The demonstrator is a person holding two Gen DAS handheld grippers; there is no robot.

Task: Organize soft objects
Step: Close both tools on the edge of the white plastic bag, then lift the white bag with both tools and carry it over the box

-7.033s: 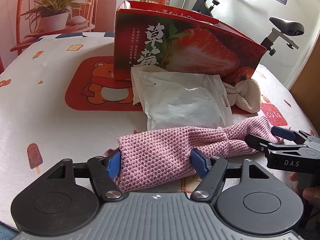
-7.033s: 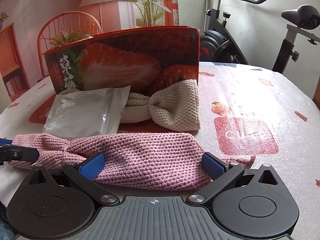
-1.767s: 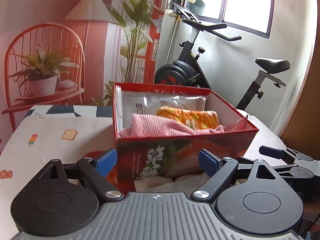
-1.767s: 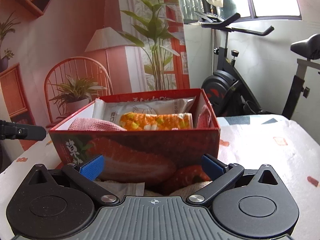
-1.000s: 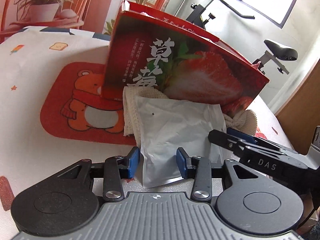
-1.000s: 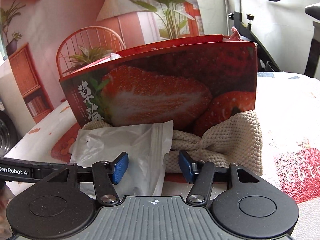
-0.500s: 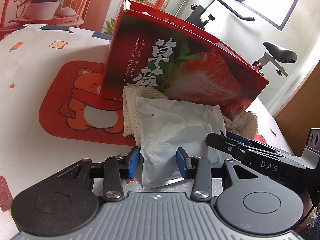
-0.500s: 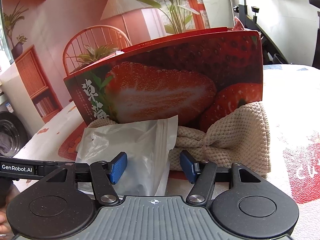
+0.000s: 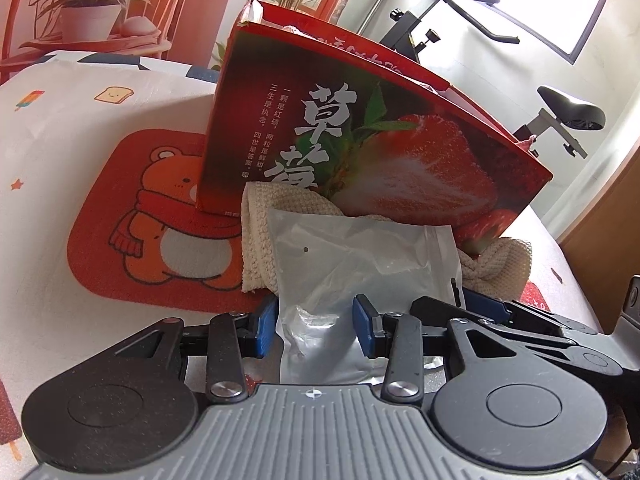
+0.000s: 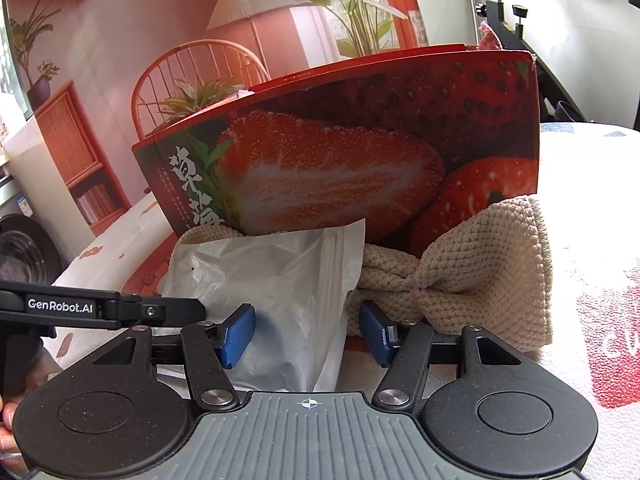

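The limp, slippery translucent plastic zip pouch (image 9: 352, 272), lying against the red strawberry-printed cardboard box (image 9: 400, 152), sits loosely between both half-open grippers' jaws, left gripper (image 9: 316, 330) and right gripper (image 10: 306, 334), best pinched at its near edge.

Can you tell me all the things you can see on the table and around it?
box: one, red with strawberry picture, standing on the table
plastic bag: one, clear whitish, in front of the box, lying on the cloth
cloth: one, cream knitted with a bow shape, against the box
mat: one, orange with a bear, left of the box
table: one, white patterned cover
potted plant: one, green, behind the table
exercise bike: one, black, by the window
left gripper: one, black with blue pads, open around the bag
right gripper: one, black with blue pads, open around the bag
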